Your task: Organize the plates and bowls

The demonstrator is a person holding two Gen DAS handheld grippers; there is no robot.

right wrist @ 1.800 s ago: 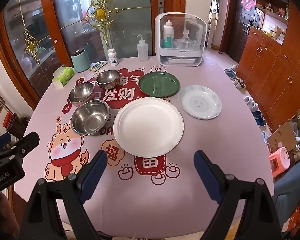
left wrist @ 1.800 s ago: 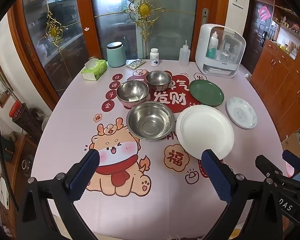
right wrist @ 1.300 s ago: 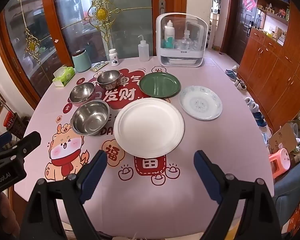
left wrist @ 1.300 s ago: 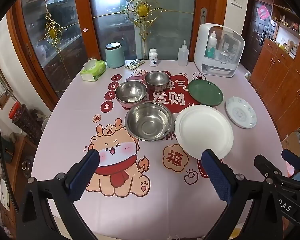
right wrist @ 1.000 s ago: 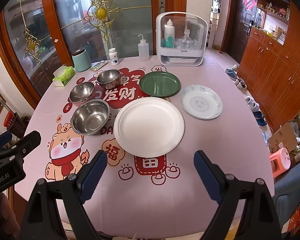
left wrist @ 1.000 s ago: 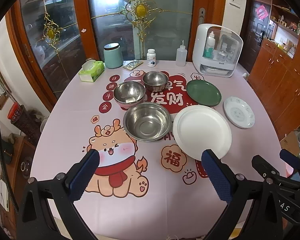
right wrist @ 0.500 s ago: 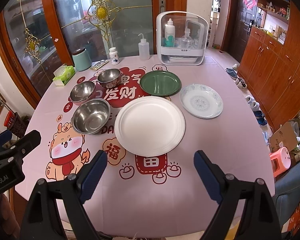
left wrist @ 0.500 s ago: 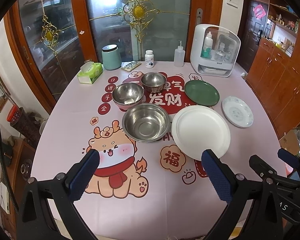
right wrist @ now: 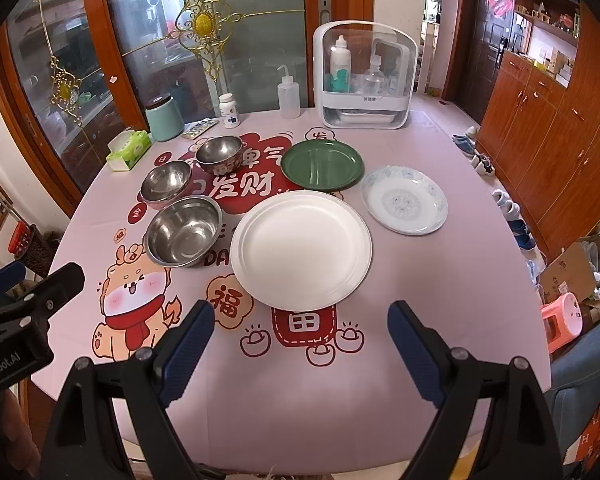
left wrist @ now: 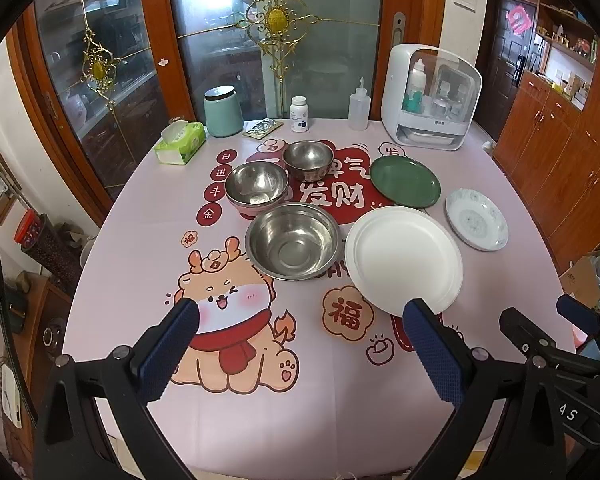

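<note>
Three steel bowls stand on the pink tablecloth: a large bowl [left wrist: 293, 240] [right wrist: 184, 236], a medium bowl [left wrist: 257, 189] [right wrist: 167, 184] behind it and a small bowl [left wrist: 308, 159] [right wrist: 219, 155] furthest back. To their right lie a big white plate [left wrist: 404, 258] [right wrist: 301, 249], a green plate [left wrist: 405, 181] [right wrist: 322, 165] and a pale blue patterned plate [left wrist: 476, 219] [right wrist: 404, 199]. My left gripper [left wrist: 302, 340] hangs open over the cartoon print, short of the large bowl. My right gripper [right wrist: 300, 338] hangs open just in front of the white plate. Both hold nothing.
Along the table's far edge stand a tissue box [left wrist: 180, 142], a teal canister [left wrist: 222, 111], a pill bottle [left wrist: 299, 114], a squeeze bottle [left wrist: 358, 109] and a white storage case [left wrist: 430, 98]. Glass doors rise behind. Wooden cabinets [right wrist: 548, 128] and a pink stool [right wrist: 562, 316] are at the right.
Both grippers have drifted slightly back and up, so the table sits a little further off. Nothing on the table has moved and both stay open.
</note>
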